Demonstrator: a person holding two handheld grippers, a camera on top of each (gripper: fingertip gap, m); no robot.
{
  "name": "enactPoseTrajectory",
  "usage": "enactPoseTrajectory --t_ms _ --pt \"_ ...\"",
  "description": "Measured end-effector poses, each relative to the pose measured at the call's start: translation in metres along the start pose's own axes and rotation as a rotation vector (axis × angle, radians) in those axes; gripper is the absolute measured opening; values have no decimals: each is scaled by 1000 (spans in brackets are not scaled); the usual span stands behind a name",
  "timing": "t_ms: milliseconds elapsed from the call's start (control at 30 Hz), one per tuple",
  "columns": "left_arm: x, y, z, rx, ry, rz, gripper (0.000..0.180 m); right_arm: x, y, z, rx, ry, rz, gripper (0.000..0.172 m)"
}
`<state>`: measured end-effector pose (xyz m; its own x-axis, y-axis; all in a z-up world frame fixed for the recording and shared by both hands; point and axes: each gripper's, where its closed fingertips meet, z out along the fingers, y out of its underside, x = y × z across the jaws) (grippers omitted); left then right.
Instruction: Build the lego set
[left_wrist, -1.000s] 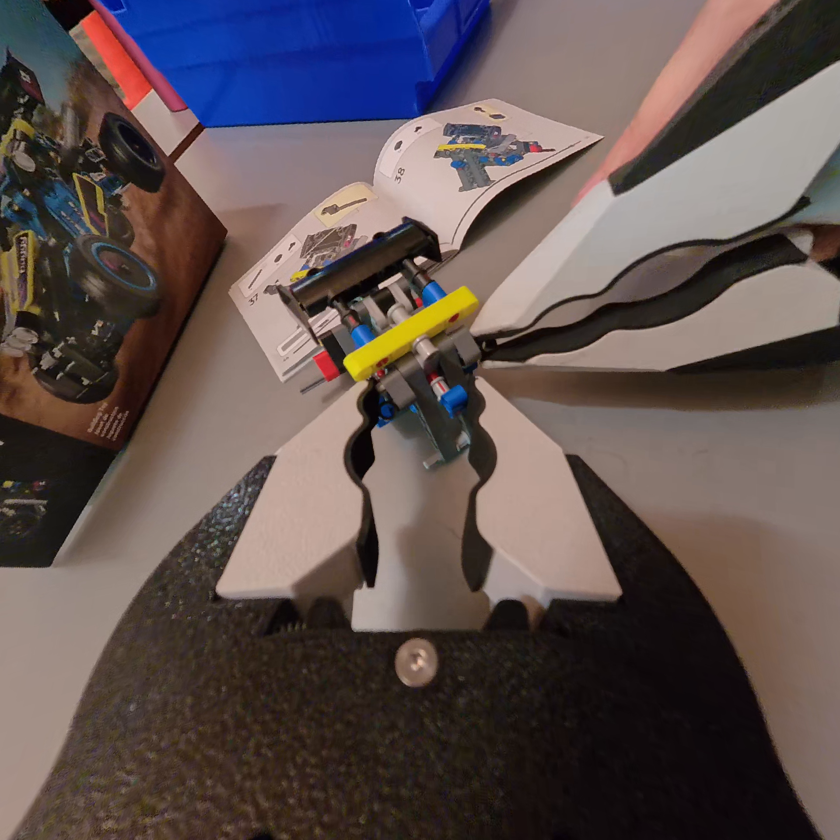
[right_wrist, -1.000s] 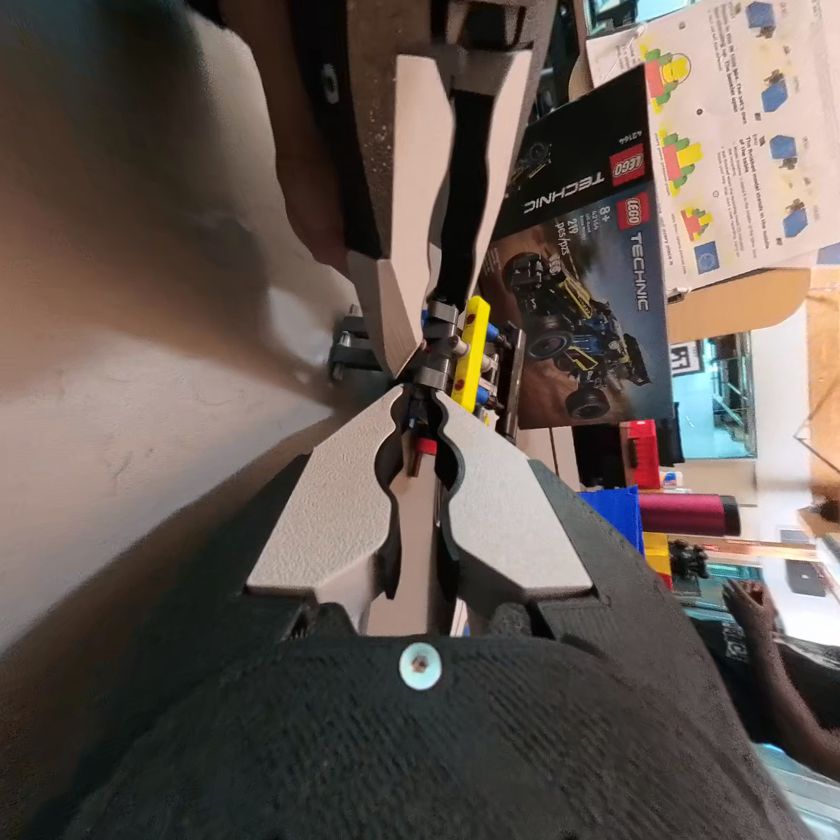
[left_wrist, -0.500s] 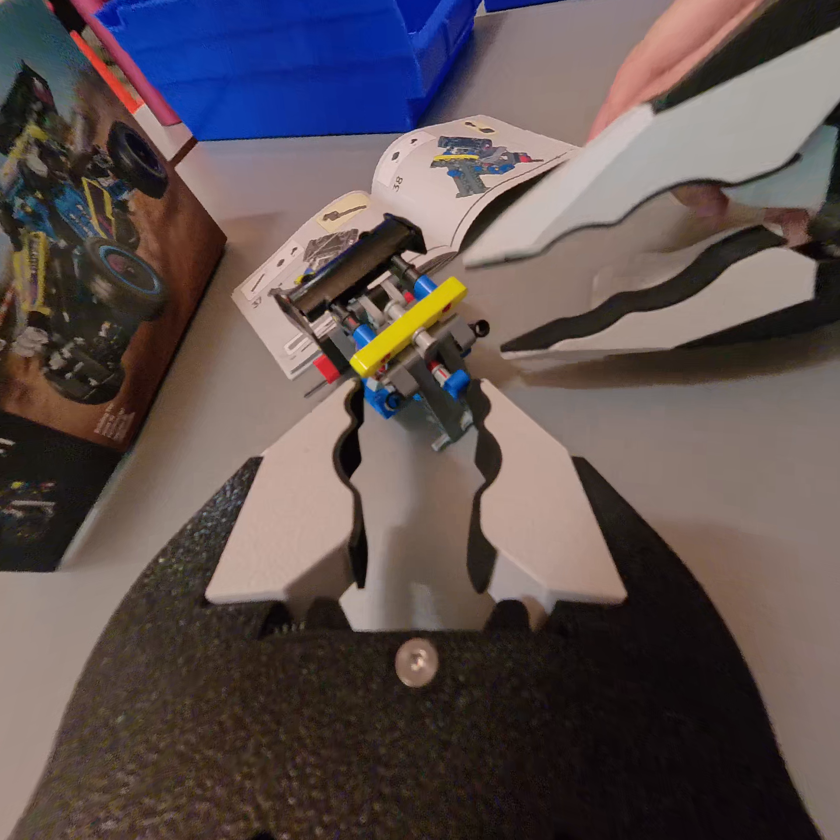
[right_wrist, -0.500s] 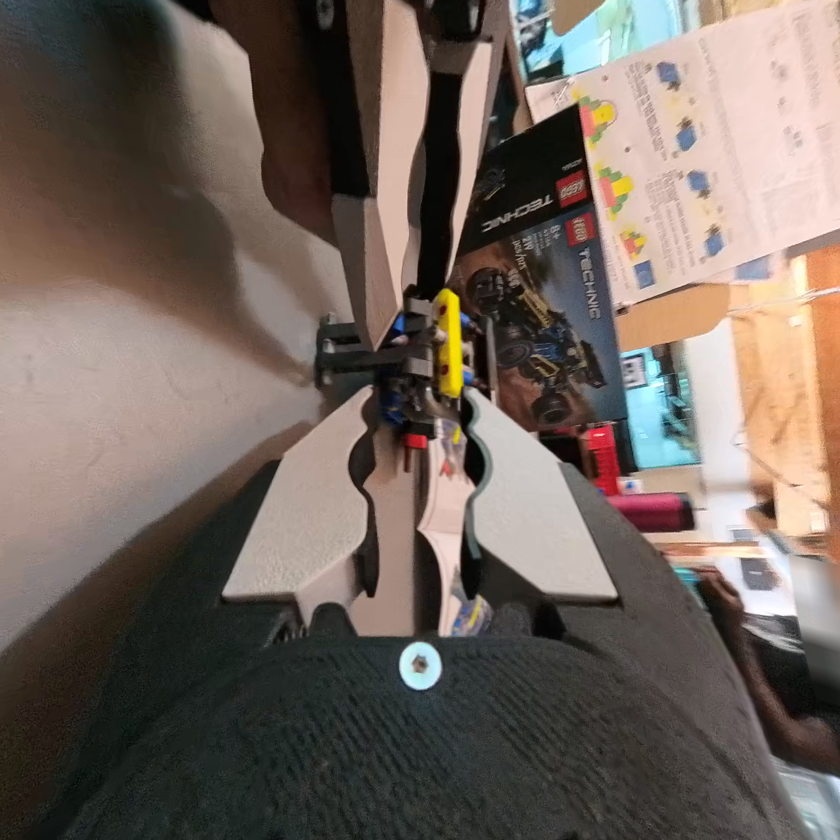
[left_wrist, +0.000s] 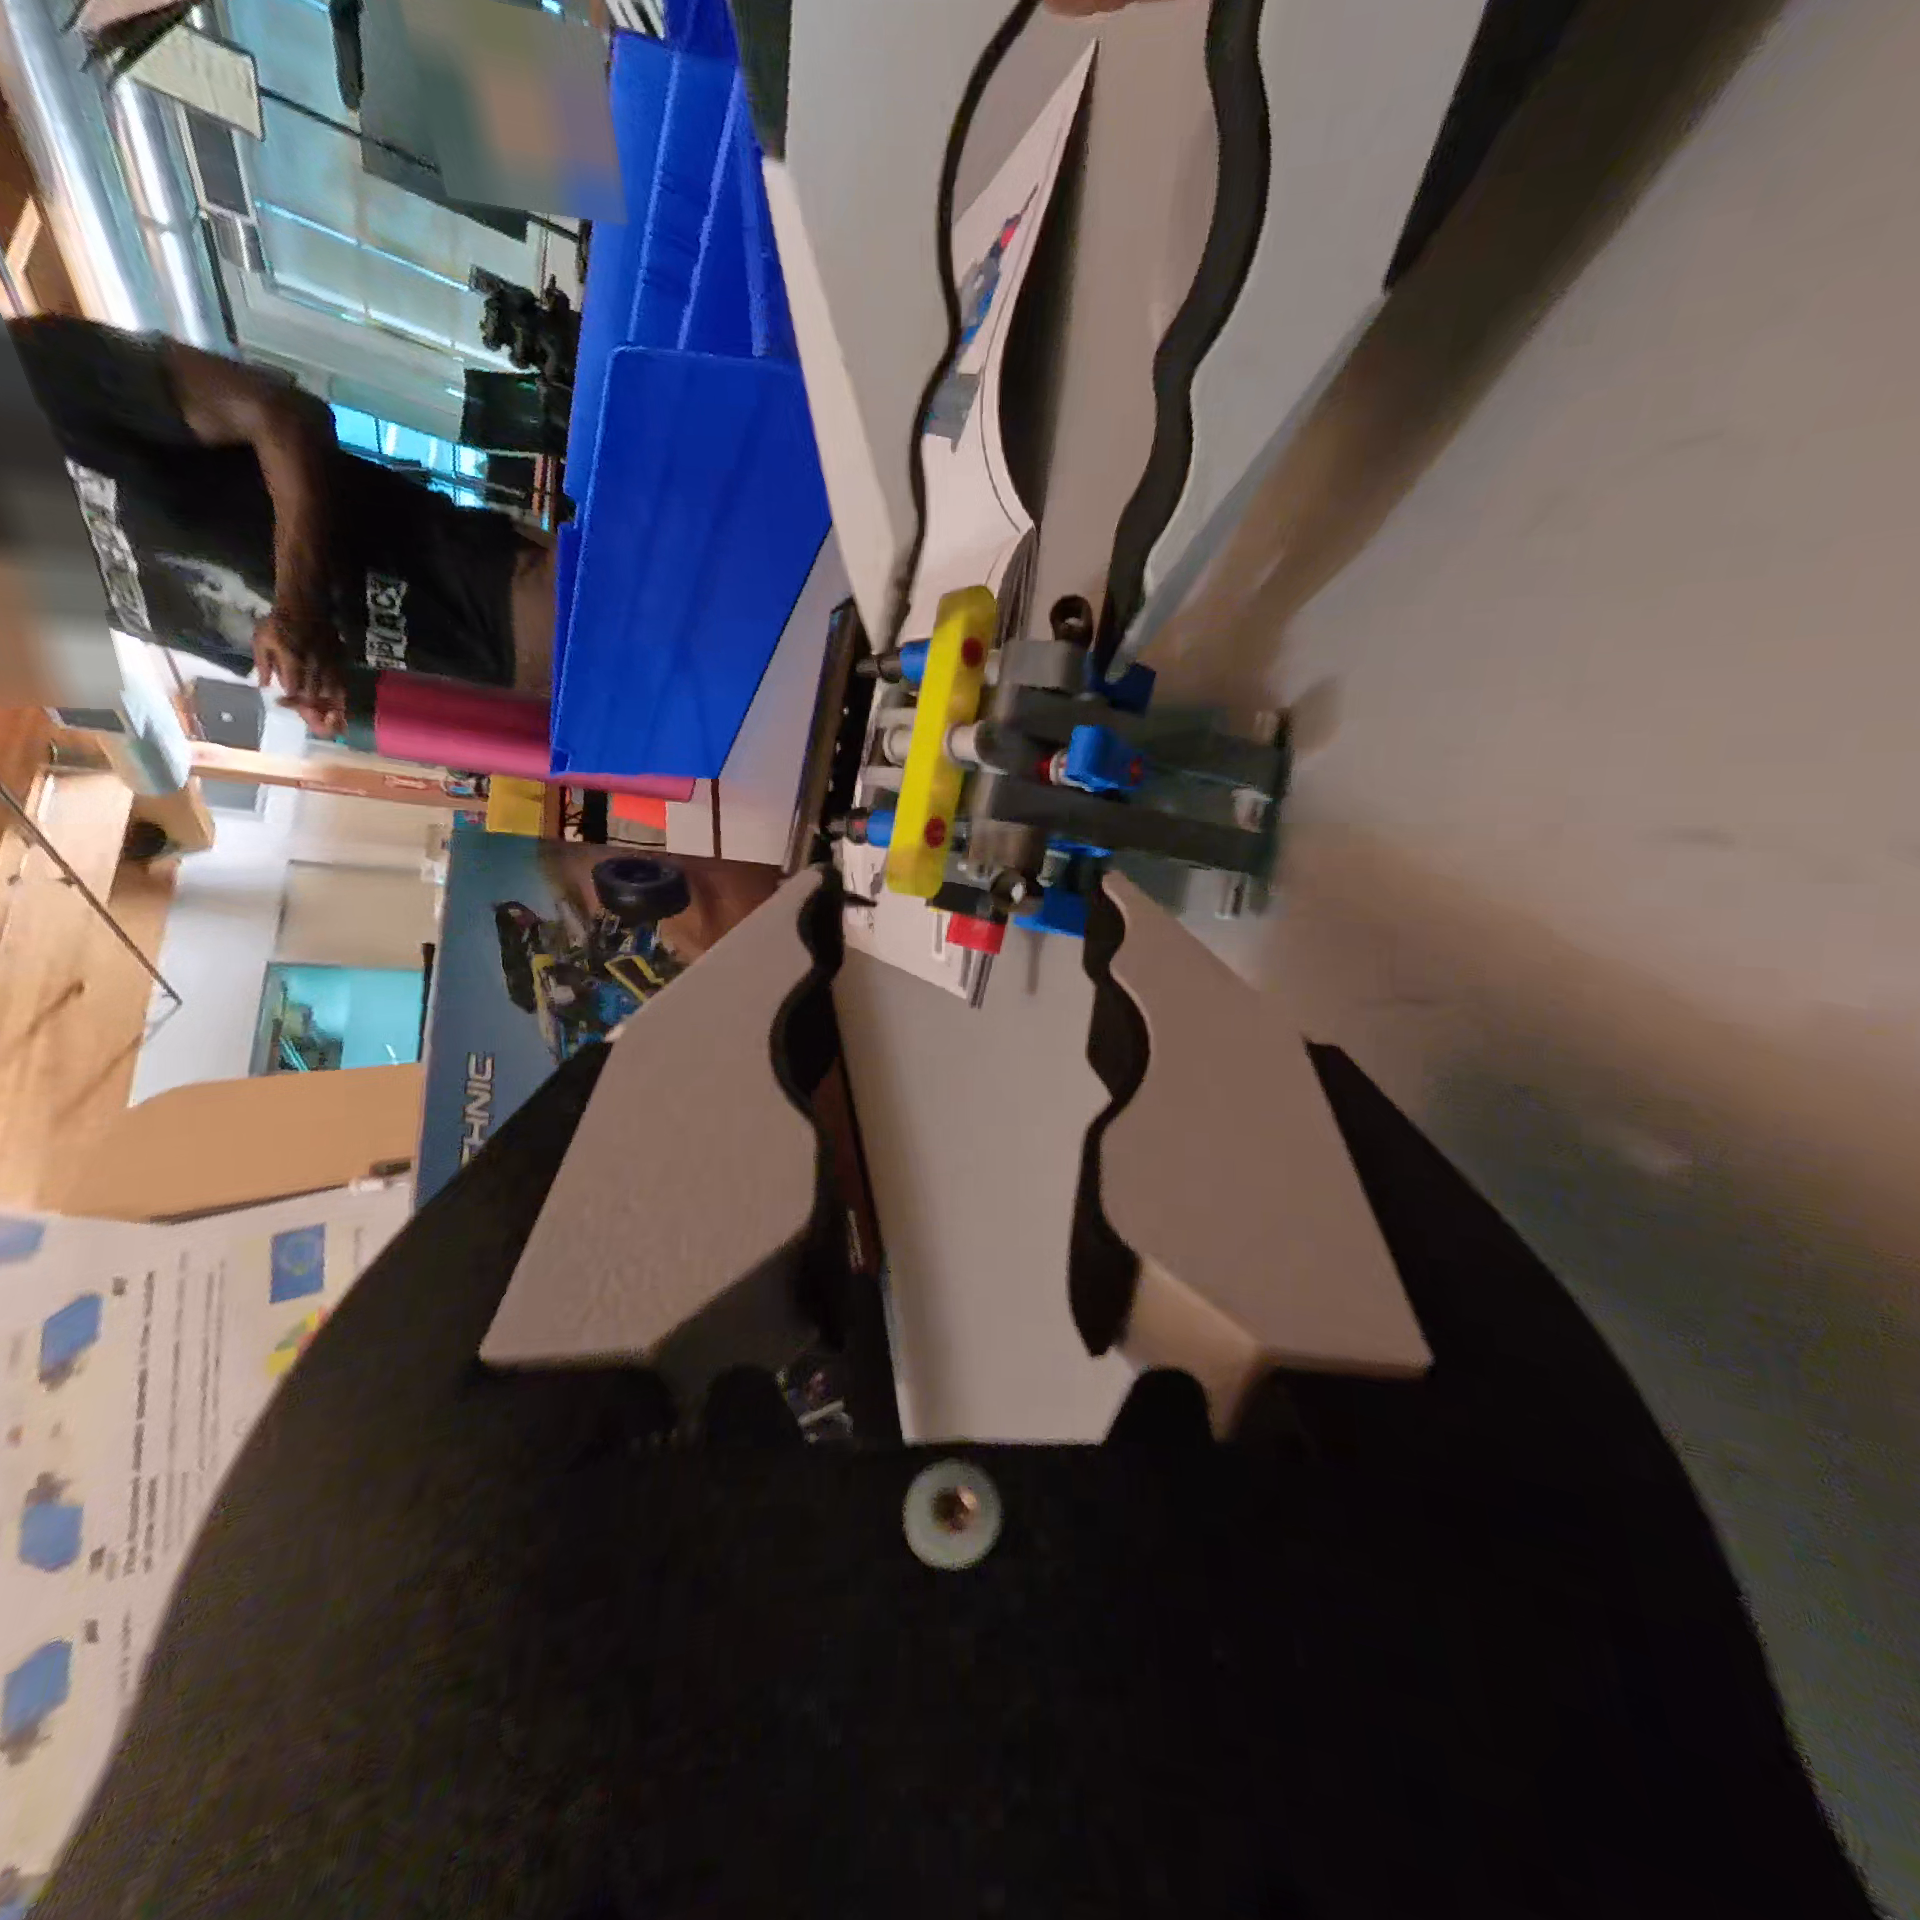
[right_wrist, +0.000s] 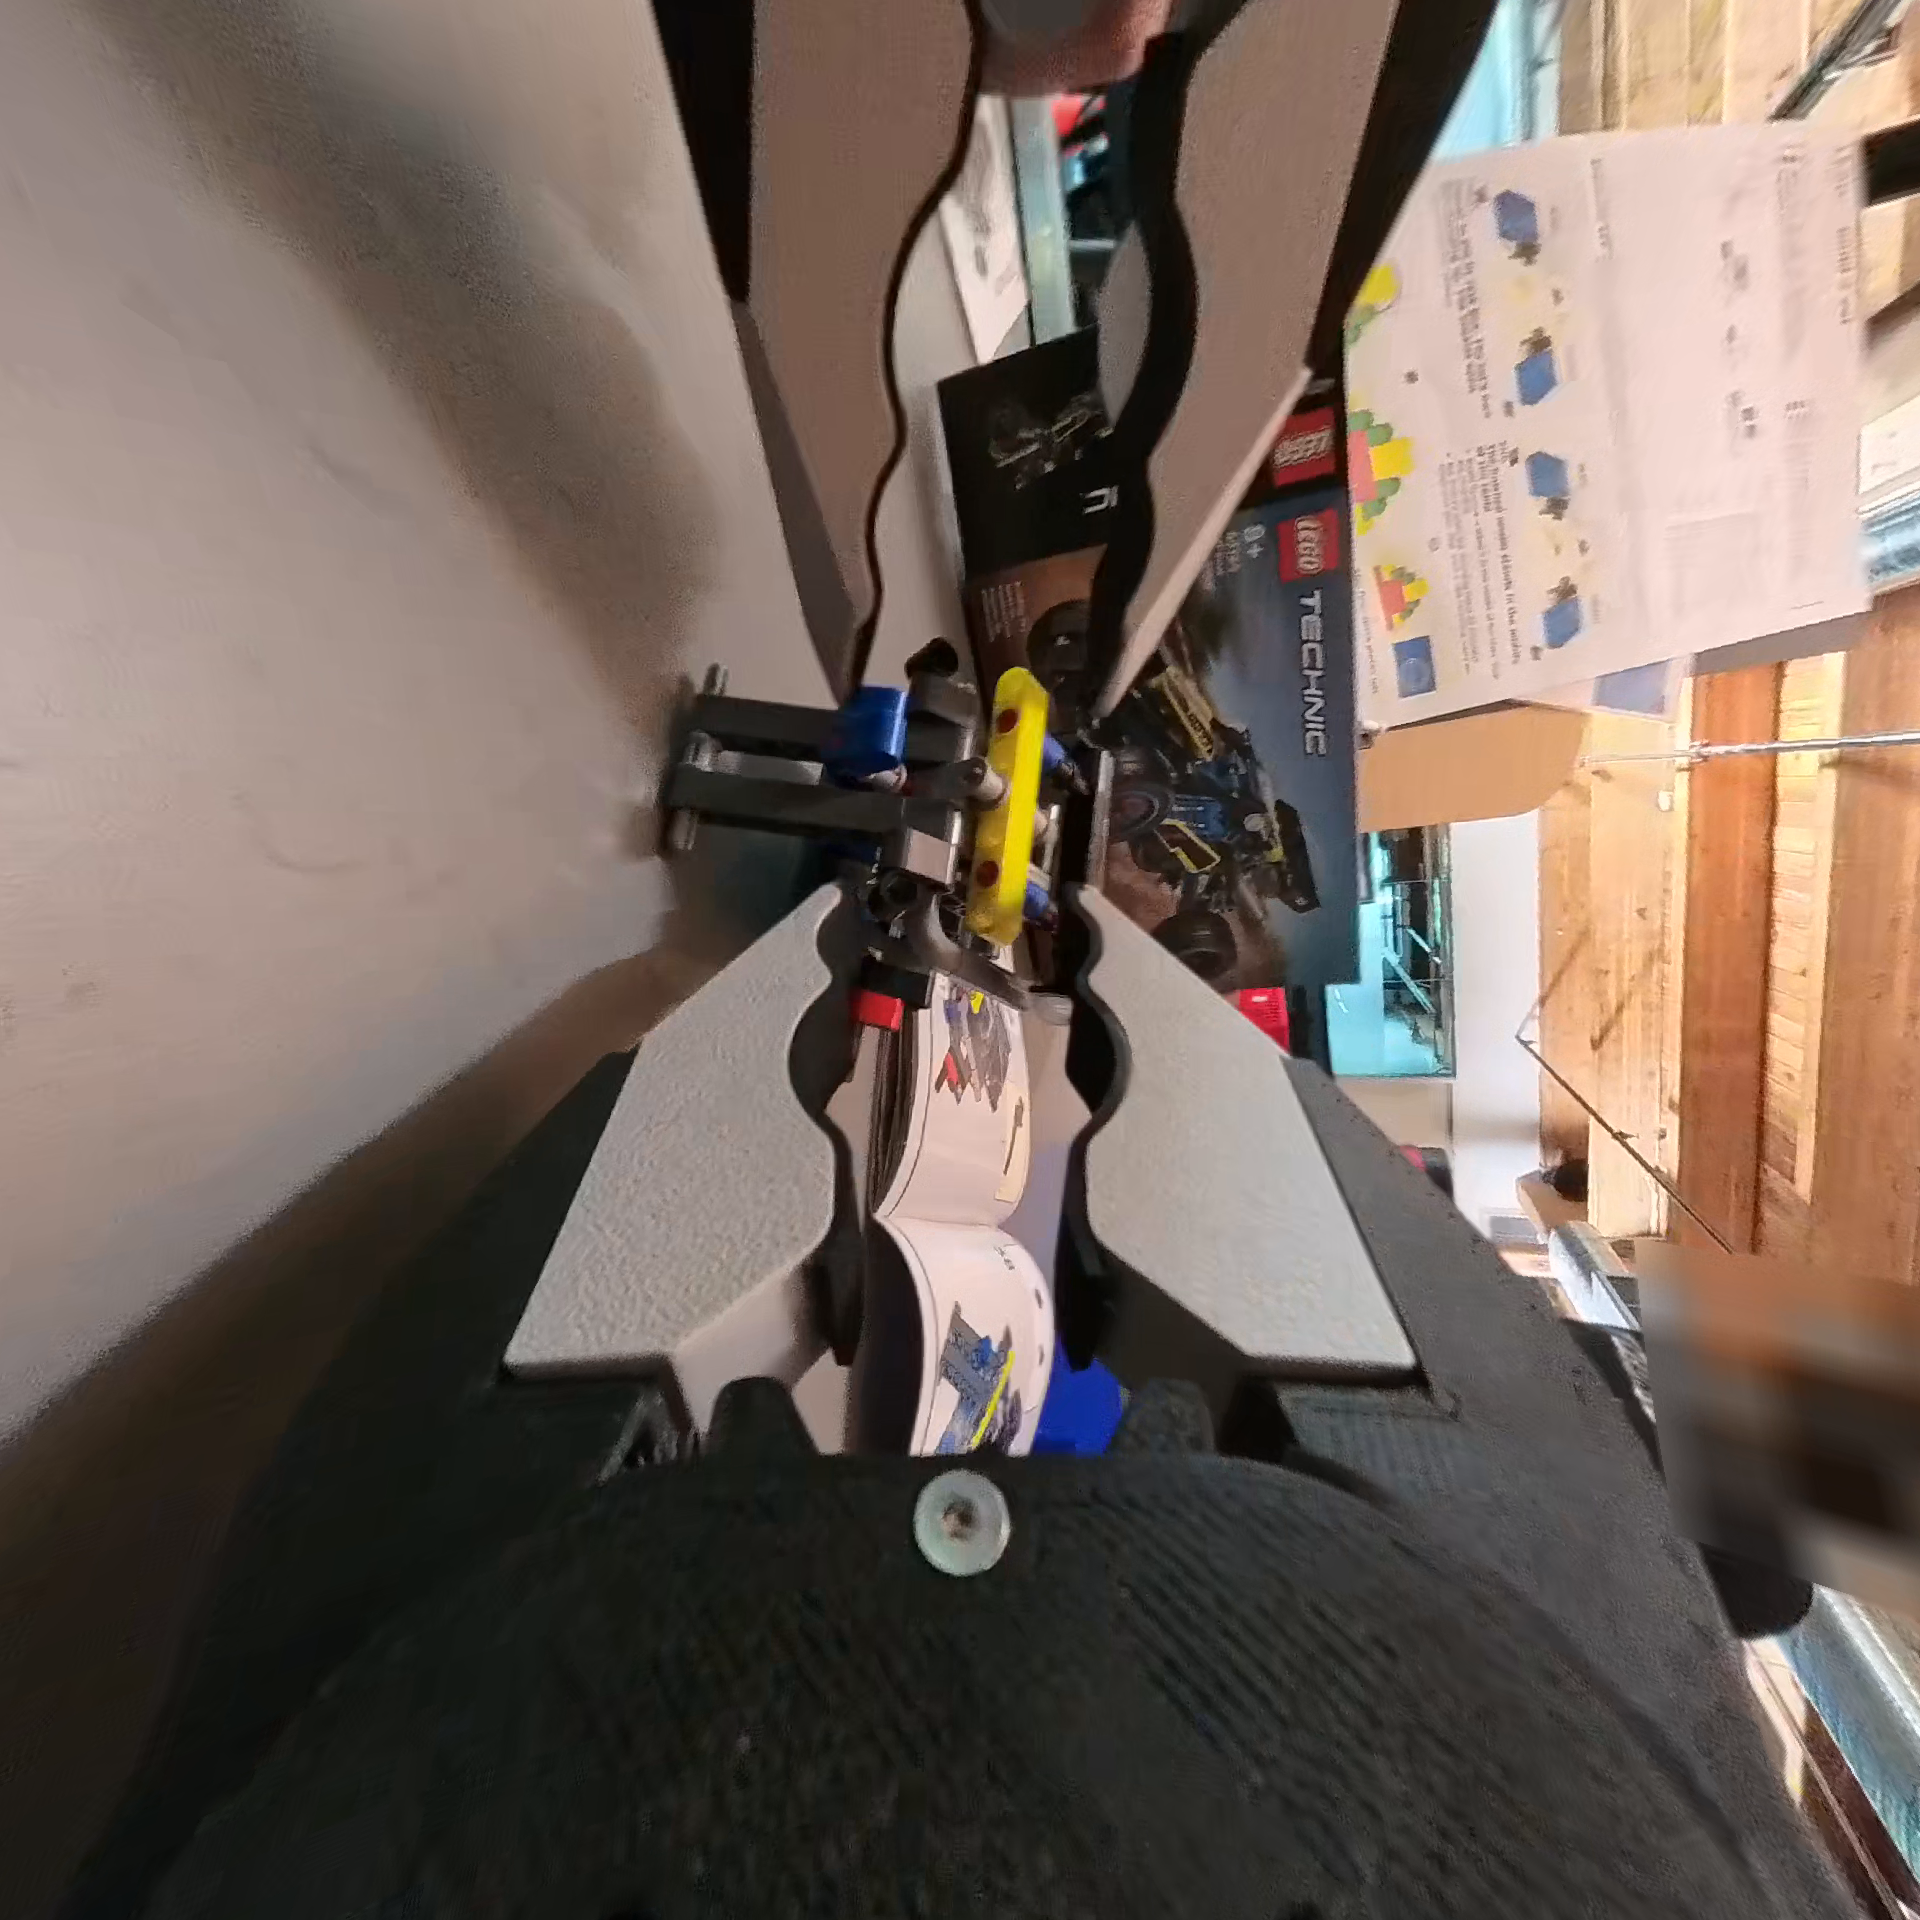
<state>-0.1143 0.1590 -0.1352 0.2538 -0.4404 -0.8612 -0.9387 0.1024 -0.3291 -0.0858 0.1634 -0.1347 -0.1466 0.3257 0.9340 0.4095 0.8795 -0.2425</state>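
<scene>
Spreading wide, the left gripper (left_wrist: 961, 888) has its jaws open just short of the brick assembly (left_wrist: 1049, 769), nothing pinched. Opposite it, the right gripper (right_wrist: 961, 904) is also open, tips loosely straddling the yellow beam (right_wrist: 1003, 810) end, one pad clearly apart from it. The assembly stands on the table (left_wrist: 1610, 831) on its dark grey frame (left_wrist: 1174, 821). It looks light, rigid and knobbly, with pins that could pop, so the frame seems the safest hold. Beyond lie a booklet (right_wrist: 966, 1143), a picture box (left_wrist: 540, 997) and a blue bin (left_wrist: 686, 582).
</scene>
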Motion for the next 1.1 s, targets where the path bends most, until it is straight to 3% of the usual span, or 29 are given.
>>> enactPoseTrajectory --t_ms 100,200,400,500,667,800,900,1100 --pt "3 1 4 1 37 19 28 0 -1 1 8 -6 8 30" --pt "5 0 1 26 112 -6 27 -1 -5 -2 53 -78 101 29" --pt "10 -5 -10 73 385 -210 16 1 -19 -13 179 -284 383 15" --pt "10 -5 -10 78 443 -277 16 3 -20 -13 217 -296 486 14" --pt "10 -10 -12 117 414 -463 23 4 -16 -14 233 -270 596 14" --pt "0 0 -21 35 303 -834 42 10 -11 -20 229 -206 710 27" --pt "7 -6 -29 -2 236 -1112 51 20 -7 -21 246 -181 863 24" --pt "27 -23 -18 -104 141 -1129 54 8 -13 -9 202 -301 997 32"
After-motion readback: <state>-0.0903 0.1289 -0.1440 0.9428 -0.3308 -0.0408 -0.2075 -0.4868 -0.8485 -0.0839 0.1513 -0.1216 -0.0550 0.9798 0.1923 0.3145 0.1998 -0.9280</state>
